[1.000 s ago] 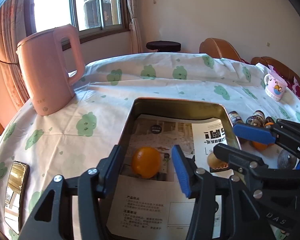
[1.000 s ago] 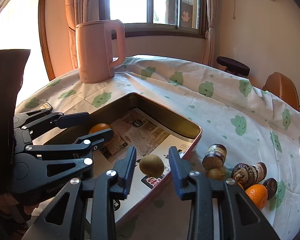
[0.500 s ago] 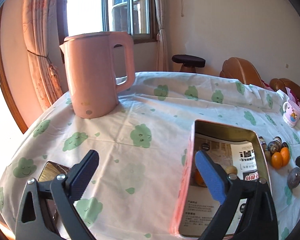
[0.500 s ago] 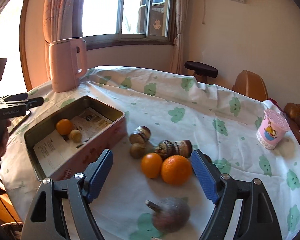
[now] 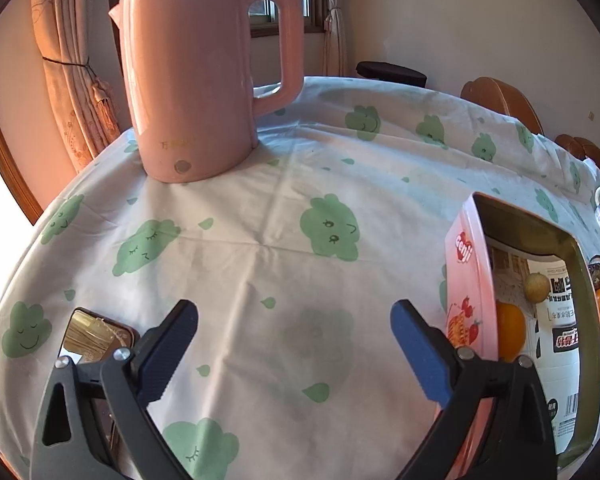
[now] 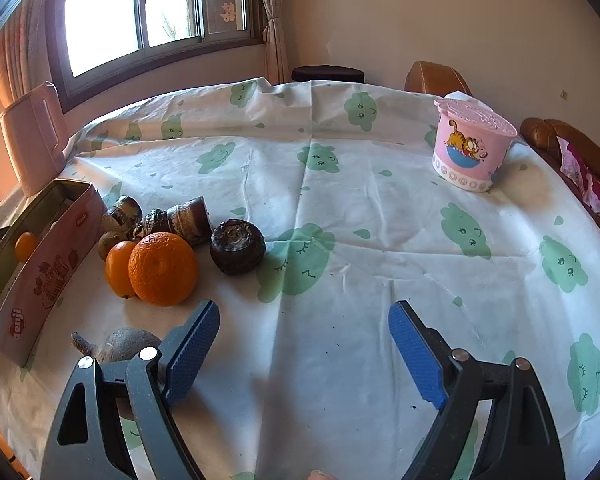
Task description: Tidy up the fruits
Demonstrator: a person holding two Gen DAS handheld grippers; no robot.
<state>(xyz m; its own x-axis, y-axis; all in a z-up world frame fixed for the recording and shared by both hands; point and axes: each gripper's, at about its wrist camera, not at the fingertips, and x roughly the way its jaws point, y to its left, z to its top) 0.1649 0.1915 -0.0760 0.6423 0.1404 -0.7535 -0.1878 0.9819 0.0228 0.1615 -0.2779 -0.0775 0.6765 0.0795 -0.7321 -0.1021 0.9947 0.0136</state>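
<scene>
- Left gripper (image 5: 294,344): jaws wide apart, empty, above the counter (image 5: 260,240).
- Right gripper (image 6: 304,344): jaws opening, empty.
- Pink tin (image 5: 466,280) holds an orange (image 5: 510,334).

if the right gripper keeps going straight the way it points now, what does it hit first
Probably just bare tablecloth. The right gripper, its jaws opening with nothing between them, aims at open cloth to the right of the dark round fruit and big orange. Depth is hard to judge.
</scene>
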